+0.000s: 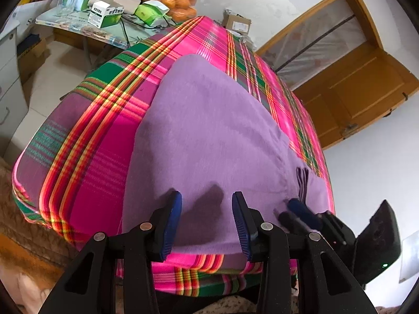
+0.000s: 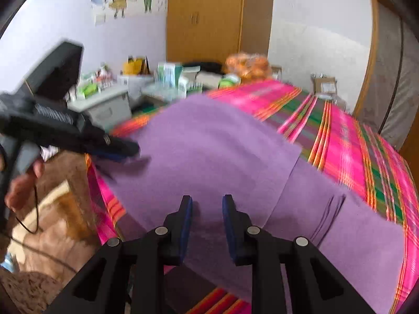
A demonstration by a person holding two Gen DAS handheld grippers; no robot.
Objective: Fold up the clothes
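Plaid bedcover [image 1: 110, 120] lies under the purple garment [image 1: 209, 130]. I see my left gripper [image 1: 207, 219] released above its near edge; my right gripper [image 2: 207, 225], at 3 o'clock, is also released.

Purple fleece garment [image 1: 209, 130], partly folded, flat on plaid bedspread [image 1: 104, 130]

left gripper [image 1: 207, 219] — fingers apart | over purple garment [image 1: 209, 130] — plaid sheet [image 1: 104, 136]
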